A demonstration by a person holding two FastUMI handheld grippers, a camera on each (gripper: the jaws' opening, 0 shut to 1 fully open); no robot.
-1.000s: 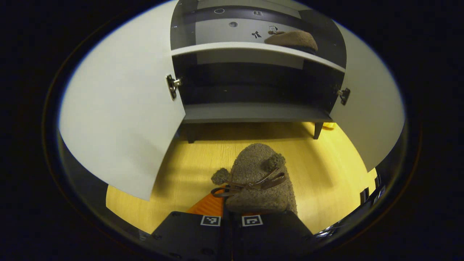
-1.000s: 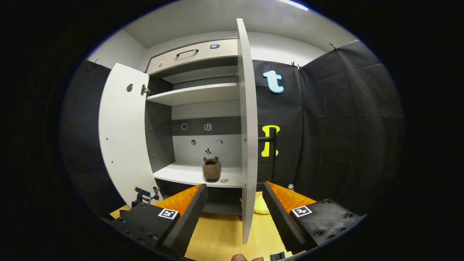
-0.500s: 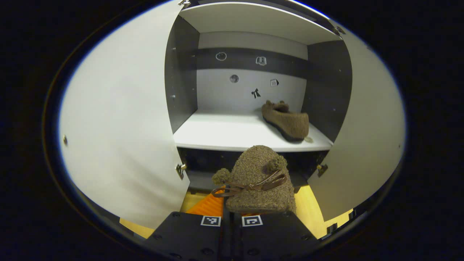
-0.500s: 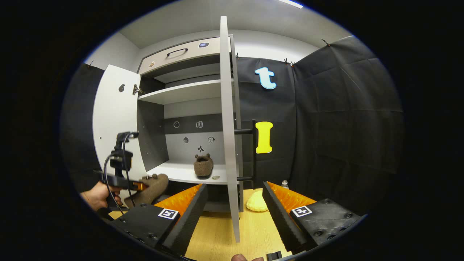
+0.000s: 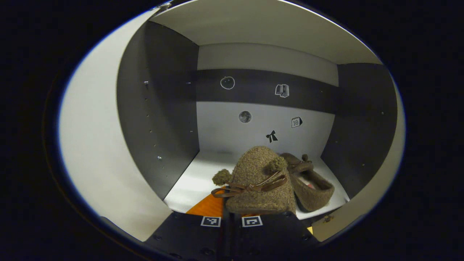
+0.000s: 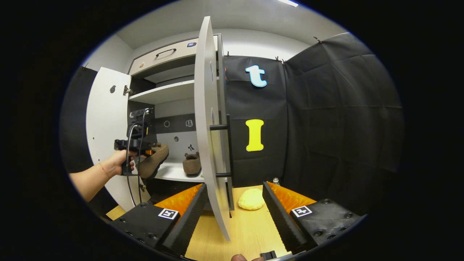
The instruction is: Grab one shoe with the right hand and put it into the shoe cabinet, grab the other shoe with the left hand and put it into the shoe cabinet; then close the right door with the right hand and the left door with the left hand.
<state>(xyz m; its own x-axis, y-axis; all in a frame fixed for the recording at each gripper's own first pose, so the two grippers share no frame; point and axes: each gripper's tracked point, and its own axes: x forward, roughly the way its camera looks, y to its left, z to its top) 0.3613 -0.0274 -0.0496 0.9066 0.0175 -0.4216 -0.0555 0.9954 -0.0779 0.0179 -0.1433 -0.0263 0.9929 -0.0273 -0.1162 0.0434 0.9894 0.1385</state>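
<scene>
My left gripper [image 5: 232,214] is shut on the heel of a fuzzy brown shoe [image 5: 259,179] with a bow, and holds it toe-first over the front of the white shelf [image 5: 194,181] inside the shoe cabinet. The other brown shoe [image 5: 310,183] lies on that shelf just to the right, close beside it. In the right gripper view a hand holds the left gripper [image 6: 133,145] with its shoe [image 6: 154,161] at the cabinet opening, and the second shoe [image 6: 191,164] sits on the shelf. My right gripper [image 6: 233,214] stands open and empty, low, in front of the right door [image 6: 204,127], which is seen edge-on.
Both cabinet doors stand open: the left door [image 6: 103,123] beyond the hand, the right door with its dark bar handle [image 6: 226,145] facing me. A drawer [image 6: 163,56] tops the cabinet. A yellow soft object [image 6: 252,198] lies on the wooden floor [image 6: 246,228] by the cabinet's right side.
My left gripper has lifted the shoe from the floor and carried it forward to the shelf beside the other shoe. The right gripper has shifted right, staying open.
</scene>
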